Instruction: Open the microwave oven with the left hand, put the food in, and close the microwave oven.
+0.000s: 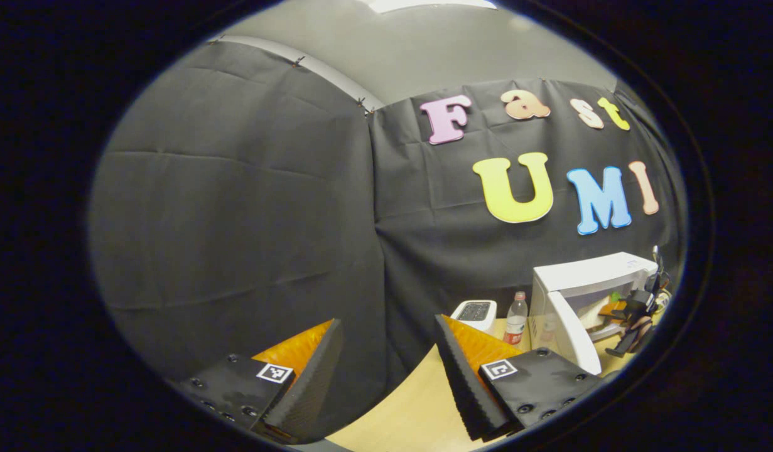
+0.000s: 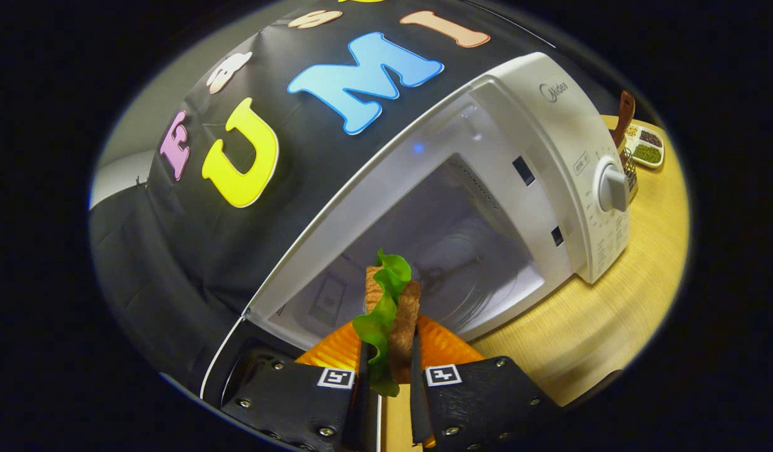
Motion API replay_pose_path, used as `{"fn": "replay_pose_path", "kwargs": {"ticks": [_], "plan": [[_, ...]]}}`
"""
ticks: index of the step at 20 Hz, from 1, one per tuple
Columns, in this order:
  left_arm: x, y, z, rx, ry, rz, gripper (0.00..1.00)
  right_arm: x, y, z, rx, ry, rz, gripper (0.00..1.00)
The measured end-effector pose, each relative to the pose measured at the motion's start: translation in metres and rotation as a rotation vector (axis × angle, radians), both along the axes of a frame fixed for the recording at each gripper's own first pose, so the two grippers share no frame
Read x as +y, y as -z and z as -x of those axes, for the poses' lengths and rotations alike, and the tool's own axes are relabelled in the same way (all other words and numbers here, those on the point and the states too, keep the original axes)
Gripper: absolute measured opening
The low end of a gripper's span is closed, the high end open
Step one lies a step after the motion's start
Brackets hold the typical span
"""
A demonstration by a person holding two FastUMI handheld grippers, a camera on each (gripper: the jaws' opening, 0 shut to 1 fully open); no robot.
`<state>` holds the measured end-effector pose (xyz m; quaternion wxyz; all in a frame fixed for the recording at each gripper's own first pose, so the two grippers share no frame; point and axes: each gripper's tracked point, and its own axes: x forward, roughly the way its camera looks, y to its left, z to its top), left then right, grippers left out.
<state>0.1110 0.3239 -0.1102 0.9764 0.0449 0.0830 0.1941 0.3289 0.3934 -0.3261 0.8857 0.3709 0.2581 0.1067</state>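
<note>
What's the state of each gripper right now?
Left gripper: jaws open, holding nothing.
Right gripper: jaws closed on the sandwich, at the open microwave oven.

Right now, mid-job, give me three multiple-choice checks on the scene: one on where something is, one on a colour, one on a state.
1. Where is the bottle?
A. left of the microwave, seen from the left gripper view
B. on top of the microwave
C. inside the microwave

2. What colour is the leaf in the sandwich?
A. red
B. green
C. white

3. What state is the microwave door in?
A. shut
B. open
C. taken off

Answers:
1 A: the bottle stands on the table between a small white device and the microwave.
2 B: a green leaf sticks out of the sandwich held in the right gripper.
3 B: the door swings out and the cavity shows.
</note>
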Motion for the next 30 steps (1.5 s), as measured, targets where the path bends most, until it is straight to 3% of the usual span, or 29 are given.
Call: {"fn": "replay_pose_path", "kwargs": {"ticks": [4,5,8,9,16,18,20,25,30], "plan": [[0.013,0.013,0.011,0.025,-0.036,0.004,0.94,0.003,0.017,-0.018,-0.026,0.026,0.068,0.27],[0.015,0.016,0.012,0.034,-0.043,0.009,0.94,0.004,0.019,-0.021,-0.035,0.026,0.074,0.34],[0.018,0.02,0.015,0.049,-0.05,0.002,0.94,0.002,0.033,-0.028,-0.029,0.04,0.14,0.34],[0.018,0.019,0.013,0.051,-0.049,-0.004,0.94,0.001,0.036,-0.03,-0.022,0.042,0.158,0.4],[0.012,0.019,0.005,0.056,-0.028,-0.009,0.93,-0.008,0.032,-0.049,-0.069,0.04,0.419,0.58],[0.009,0.022,0.003,0.065,-0.023,-0.01,0.94,-0.018,0.032,-0.052,-0.084,0.046,0.51,0.71],[0.006,0.024,0.003,0.066,-0.018,-0.01,0.94,-0.029,0.028,-0.052,-0.104,0.055,0.555,0.96],[-0.011,0.029,0.003,0.073,0.005,0.013,0.94,-0.043,-0.007,-0.04,-0.211,0.026,0.646,0.99],[-0.04,0.024,0.003,0.037,0.038,0.044,0.94,-0.061,-0.044,0.008,-0.309,-0.078,0.728,0.99]]}}
